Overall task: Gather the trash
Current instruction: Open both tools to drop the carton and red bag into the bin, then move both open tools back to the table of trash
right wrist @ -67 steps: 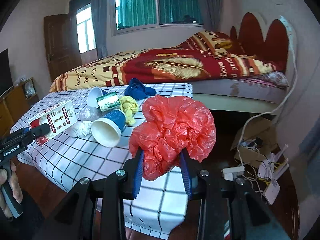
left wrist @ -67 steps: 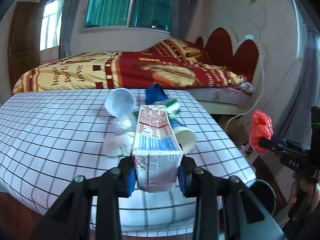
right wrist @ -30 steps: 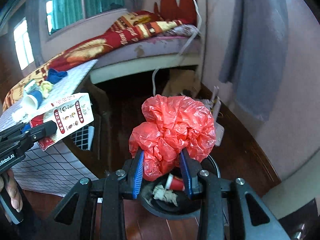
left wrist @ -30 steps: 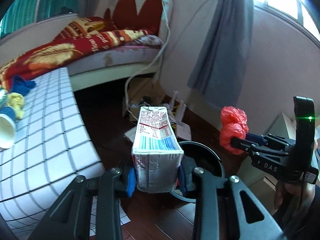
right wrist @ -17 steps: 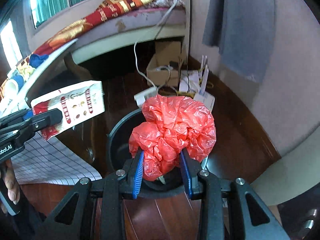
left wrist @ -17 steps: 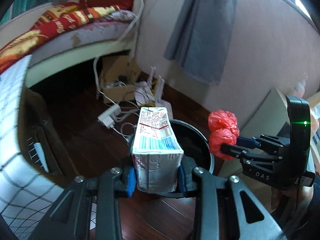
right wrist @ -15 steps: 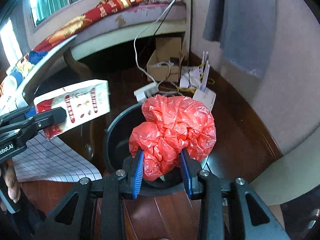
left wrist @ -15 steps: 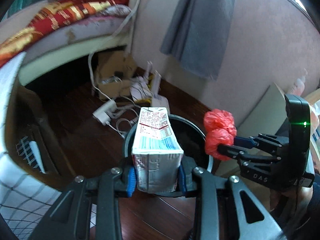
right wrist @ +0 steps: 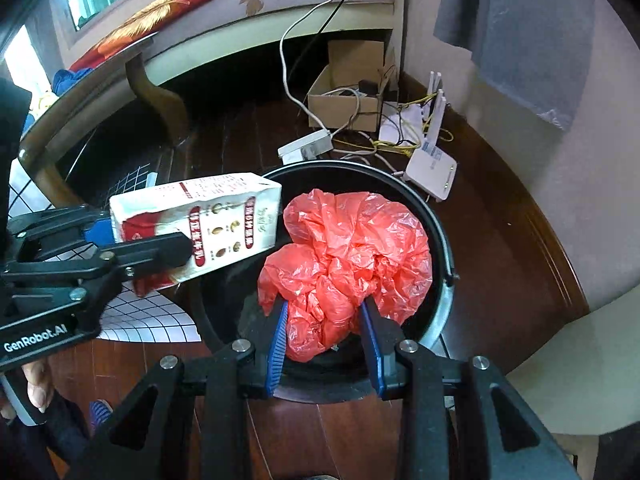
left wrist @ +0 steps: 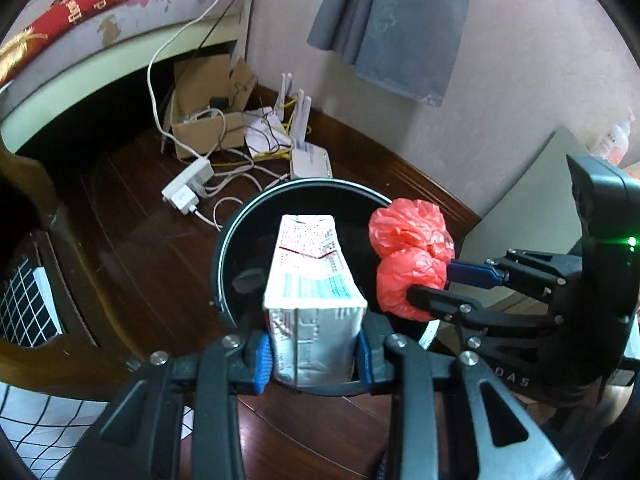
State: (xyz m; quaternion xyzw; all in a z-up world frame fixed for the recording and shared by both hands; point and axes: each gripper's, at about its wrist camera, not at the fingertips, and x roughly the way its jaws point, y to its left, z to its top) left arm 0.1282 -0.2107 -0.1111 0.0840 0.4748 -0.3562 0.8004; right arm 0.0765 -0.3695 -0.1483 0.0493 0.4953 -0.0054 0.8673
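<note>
My left gripper is shut on a white and red drink carton, which it holds over the mouth of a round black trash bin on the floor. From the right wrist view the same carton juts in from the left above the bin. My right gripper is shut on a crumpled red plastic bag, also hanging over the bin's opening. In the left wrist view that bag sits at the bin's right rim, held by the right gripper.
A cardboard box, a white power strip, tangled cables and a white router lie on the dark wooden floor behind the bin. The checked table cloth hangs at the left. A grey curtain hangs on the wall.
Both grippers swung away from the table and sank towards the bin. The carton and the red bag now hang over its opening, much closer to it than a second ago.
</note>
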